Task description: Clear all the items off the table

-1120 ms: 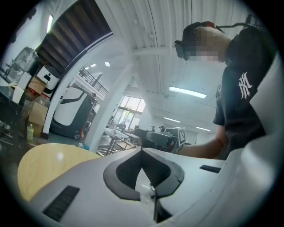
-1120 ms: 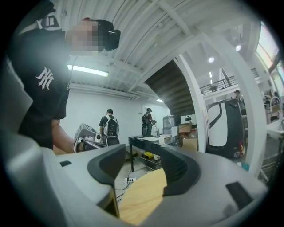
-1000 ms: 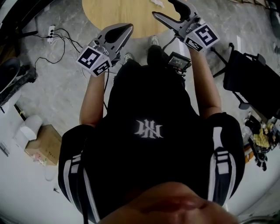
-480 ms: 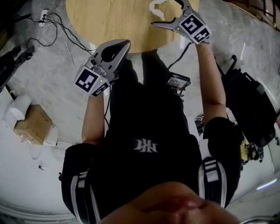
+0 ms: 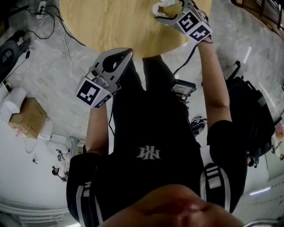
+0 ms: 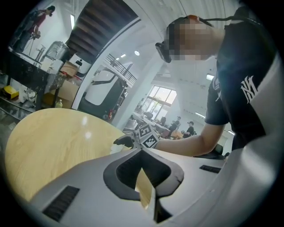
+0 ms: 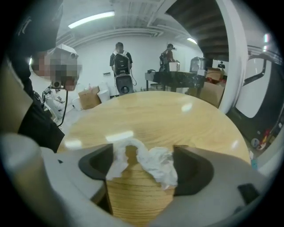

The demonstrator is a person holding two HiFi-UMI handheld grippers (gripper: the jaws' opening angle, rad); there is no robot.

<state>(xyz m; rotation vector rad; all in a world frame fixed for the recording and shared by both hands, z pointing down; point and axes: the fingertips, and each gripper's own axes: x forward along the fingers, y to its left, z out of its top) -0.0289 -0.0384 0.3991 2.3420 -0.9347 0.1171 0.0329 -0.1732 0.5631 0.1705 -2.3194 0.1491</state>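
A crumpled white tissue [image 7: 155, 162] lies on the round wooden table [image 7: 164, 115] near its edge, also seen at the top of the head view as a tissue [image 5: 160, 7]. My right gripper [image 7: 140, 174] reaches over the table [image 5: 115, 26] and straddles the tissue. Its jaws are closing, with the tissue between them and a gap still showing. In the head view the right gripper [image 5: 167, 10] is at the top right. My left gripper [image 5: 127, 52] hovers at the table's near edge, shut and holding nothing. The left gripper [image 6: 143, 153] looks across the table [image 6: 53, 137] toward the right one.
On the floor at the left are a cardboard box [image 5: 27, 116], a paper roll [image 5: 15, 99] and cables [image 5: 66, 37]. A black bag [image 5: 248, 119] stands at the right. A small device [image 5: 183, 88] hangs at the person's waist. People [image 7: 120, 66] stand beyond the table.
The right gripper has moved forward over the table and now has the tissue between its jaws. The left gripper has stayed shut at the table's edge.
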